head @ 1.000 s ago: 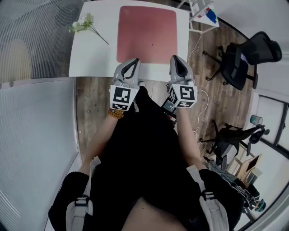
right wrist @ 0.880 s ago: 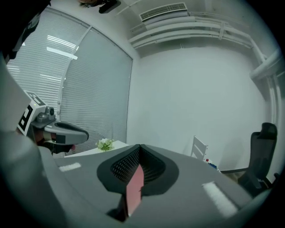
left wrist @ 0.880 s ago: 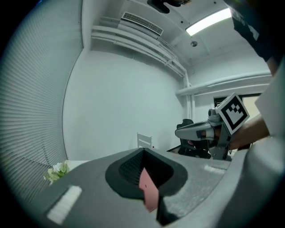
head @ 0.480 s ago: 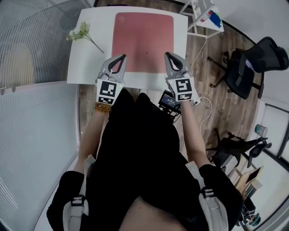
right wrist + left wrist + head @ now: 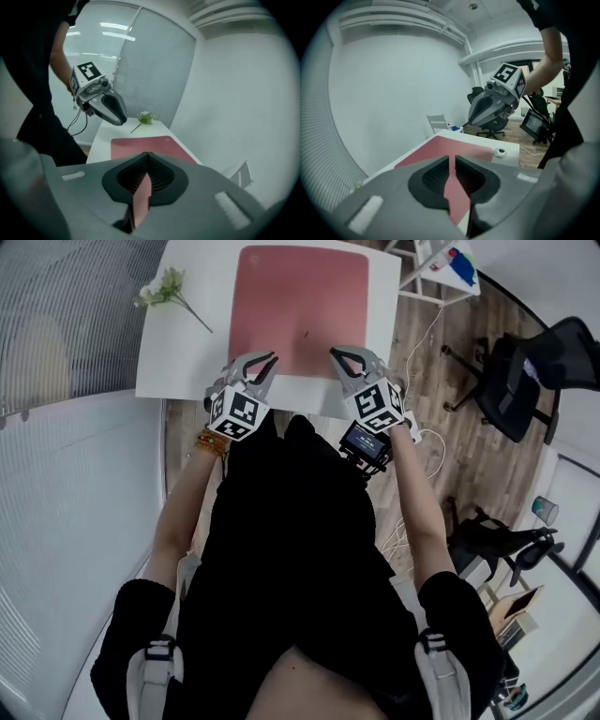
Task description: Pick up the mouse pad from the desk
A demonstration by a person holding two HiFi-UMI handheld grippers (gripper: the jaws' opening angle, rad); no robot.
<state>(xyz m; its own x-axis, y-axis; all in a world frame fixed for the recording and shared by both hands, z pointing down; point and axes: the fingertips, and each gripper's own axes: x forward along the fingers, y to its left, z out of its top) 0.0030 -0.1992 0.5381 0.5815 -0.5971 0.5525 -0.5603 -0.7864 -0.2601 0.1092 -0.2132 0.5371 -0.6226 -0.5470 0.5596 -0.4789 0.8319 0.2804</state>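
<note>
Approach step, I judge: the mouse pad [image 5: 300, 306] lies flat on the surface [image 5: 187, 352], with the left tongs [image 5: 261, 364] barely parted and the right tongs [image 5: 345, 358] closed and empty at its near edge; next, widen them and pinch that edge.

No text or numbers were legible, only square coded markers on left gripper [image 5: 261, 360] cube, right gripper [image 5: 347, 354] cube

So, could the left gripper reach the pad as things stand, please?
Probably yes: the left gripper is right at the pad's near edge, nothing lies between them, and the flower is well off to the side.
</note>
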